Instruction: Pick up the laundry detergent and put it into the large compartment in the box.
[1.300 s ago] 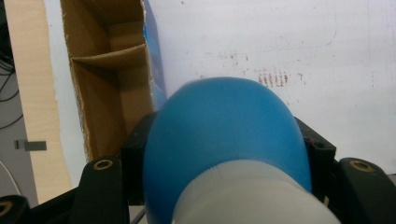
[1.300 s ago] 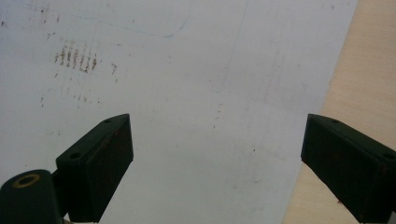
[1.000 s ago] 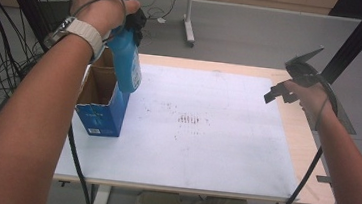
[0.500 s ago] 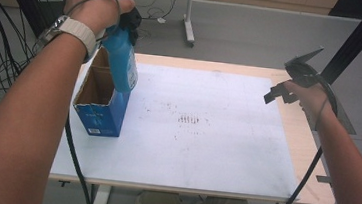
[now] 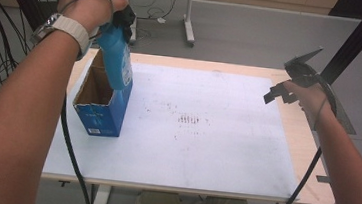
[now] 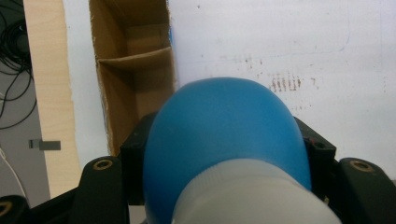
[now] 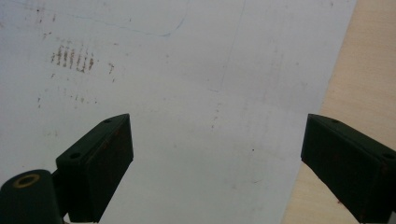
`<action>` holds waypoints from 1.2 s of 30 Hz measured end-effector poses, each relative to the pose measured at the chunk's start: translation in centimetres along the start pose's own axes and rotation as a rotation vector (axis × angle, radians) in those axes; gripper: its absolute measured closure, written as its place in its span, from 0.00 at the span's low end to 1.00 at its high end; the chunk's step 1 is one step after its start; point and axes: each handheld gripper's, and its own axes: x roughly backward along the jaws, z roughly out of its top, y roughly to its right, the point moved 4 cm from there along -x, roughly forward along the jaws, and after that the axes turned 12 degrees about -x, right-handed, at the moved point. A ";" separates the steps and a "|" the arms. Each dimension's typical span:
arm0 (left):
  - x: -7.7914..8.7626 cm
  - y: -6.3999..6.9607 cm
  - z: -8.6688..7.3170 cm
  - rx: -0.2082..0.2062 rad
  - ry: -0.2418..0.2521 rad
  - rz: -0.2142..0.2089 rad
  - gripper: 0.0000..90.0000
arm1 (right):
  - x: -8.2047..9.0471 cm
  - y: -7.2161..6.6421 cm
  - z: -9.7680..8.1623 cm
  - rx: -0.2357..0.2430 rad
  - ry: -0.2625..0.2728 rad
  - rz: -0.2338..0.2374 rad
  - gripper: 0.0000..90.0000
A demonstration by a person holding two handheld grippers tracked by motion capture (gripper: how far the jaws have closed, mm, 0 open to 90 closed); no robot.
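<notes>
The left gripper [image 5: 121, 18] is clamped on a blue bottle [image 5: 117, 58] at its upper end, and the bottle hangs nearly upright with its long axis close to vertical, its rounded blue base pointing down (tilted slightly toward the table's middle) above the open top of a blue carton [image 5: 102, 105] at the left of the white sheet [image 5: 206, 134]. The right gripper [image 7: 217, 168] hovers over the sheet's right edge, well apart from the bottle, jaws spread wide with nothing between them.

no lettering can be read (the blue box [image 5: 101, 120] carries a blurred white label).
</notes>
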 end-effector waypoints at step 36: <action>-1.5 -4.2 0.1 0.017 0.017 0.040 0.43 | 0.1 1.8 -0.3 -0.039 0.007 -0.008 0.10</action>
